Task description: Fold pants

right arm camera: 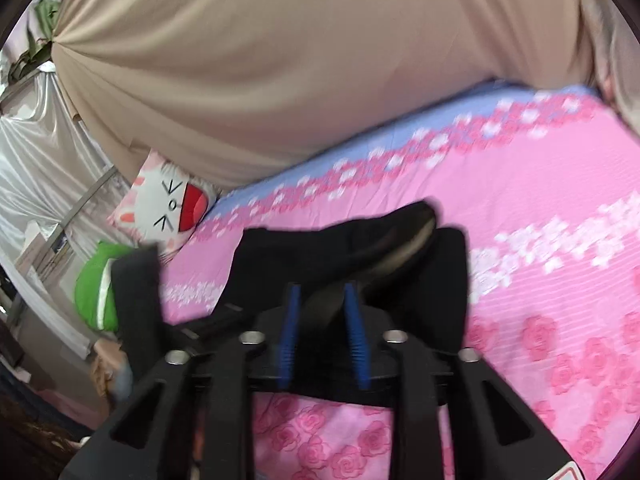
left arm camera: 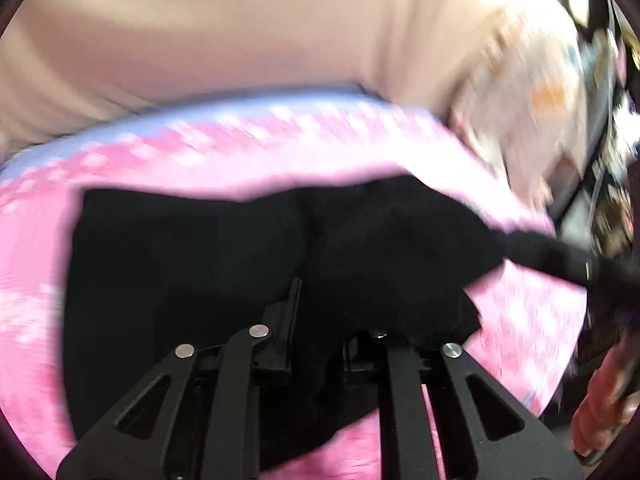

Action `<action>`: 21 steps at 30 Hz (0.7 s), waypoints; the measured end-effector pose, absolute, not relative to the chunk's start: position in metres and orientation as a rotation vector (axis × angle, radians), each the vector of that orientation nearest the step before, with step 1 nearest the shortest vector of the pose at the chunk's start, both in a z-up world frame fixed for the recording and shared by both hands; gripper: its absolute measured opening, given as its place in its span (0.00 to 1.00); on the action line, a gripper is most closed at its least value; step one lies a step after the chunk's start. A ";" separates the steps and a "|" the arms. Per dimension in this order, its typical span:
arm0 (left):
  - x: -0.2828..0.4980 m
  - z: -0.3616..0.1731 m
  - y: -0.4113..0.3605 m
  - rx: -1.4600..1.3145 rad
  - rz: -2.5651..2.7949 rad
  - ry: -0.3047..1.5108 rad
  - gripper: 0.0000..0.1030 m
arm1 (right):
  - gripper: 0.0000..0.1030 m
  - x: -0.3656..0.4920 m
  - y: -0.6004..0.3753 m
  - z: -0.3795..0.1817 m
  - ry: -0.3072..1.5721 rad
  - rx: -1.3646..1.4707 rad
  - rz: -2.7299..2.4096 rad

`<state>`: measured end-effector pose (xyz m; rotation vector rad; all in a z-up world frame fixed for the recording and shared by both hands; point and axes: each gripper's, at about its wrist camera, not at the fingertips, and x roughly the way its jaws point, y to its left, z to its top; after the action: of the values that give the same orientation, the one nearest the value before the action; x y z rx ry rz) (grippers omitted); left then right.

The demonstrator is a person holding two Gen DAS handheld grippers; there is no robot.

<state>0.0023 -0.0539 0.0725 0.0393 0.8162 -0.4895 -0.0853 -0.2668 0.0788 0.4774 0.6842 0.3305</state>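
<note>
The black pants [left arm camera: 224,256] lie on a pink flowered bedsheet [left arm camera: 160,160] whose far edge is pale blue, with a beige curtain [left arm camera: 200,20] hanging behind the bed. In the left wrist view the cloth spreads as a broad dark patch, its long axis running roughly left to right across the picture, and a narrower strip trails off toward the right edge.

The left gripper [left arm camera: 320,320] sits low over the pants with its jaws drawn close together. Black cloth bunches over and between the fingers, so it is clenched on a fold of the pants, though blur hides the exact contact.

In the right wrist view the pants [right arm camera: 400,248] are lifted and bunched just ahead of the right gripper [right arm camera: 322,312]. Its blue pads [right arm camera: 290,320] stand somewhat apart with cloth pinched between them. A cat-face cushion [right arm camera: 168,208] and a green object [right arm camera: 90,296] lie at the bed's left end.
</note>
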 end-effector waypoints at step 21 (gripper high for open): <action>-0.018 0.084 0.288 -0.318 0.294 0.752 0.13 | 0.15 0.058 -0.041 0.049 0.854 0.091 0.500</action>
<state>-0.0178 0.2879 0.0844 -0.3182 0.7516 0.2941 0.0578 -0.0410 0.0492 0.0913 0.8539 0.5002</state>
